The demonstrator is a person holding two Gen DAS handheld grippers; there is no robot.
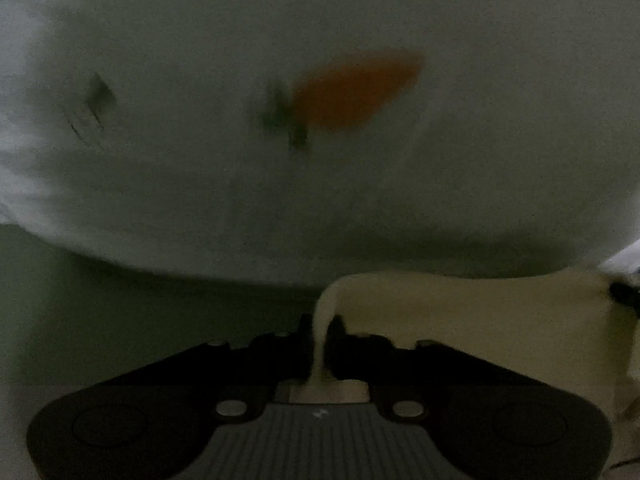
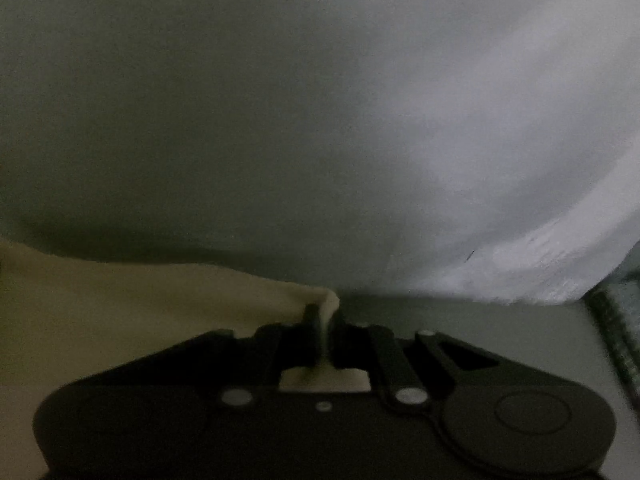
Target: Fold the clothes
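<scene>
Both grippers are pinched tight on the same cream cloth: the left gripper [image 1: 320,344] has a thin bunched edge of the cream garment [image 1: 480,320] drawn between its closed fingers, and the right gripper [image 2: 324,328] clamps a corner of it [image 2: 160,300], the fabric spreading away to that camera's left. The garment hangs or stretches low between the two, so the step in hand looks like carrying a held edge over to make a fold. Next, both hands would likely need to travel together, keeping the edge taut and level, then lay it down on the rest of the cloth before letting go. Close ahead looms a large white cushion-like mass [image 1: 320,160] bearing an orange carrot print [image 1: 356,92]; it fills both views and crowds the path. A green textured fabric [image 2: 620,320] shows at the right camera's far edge. Dim, blurred views hide the surface beneath.
</scene>
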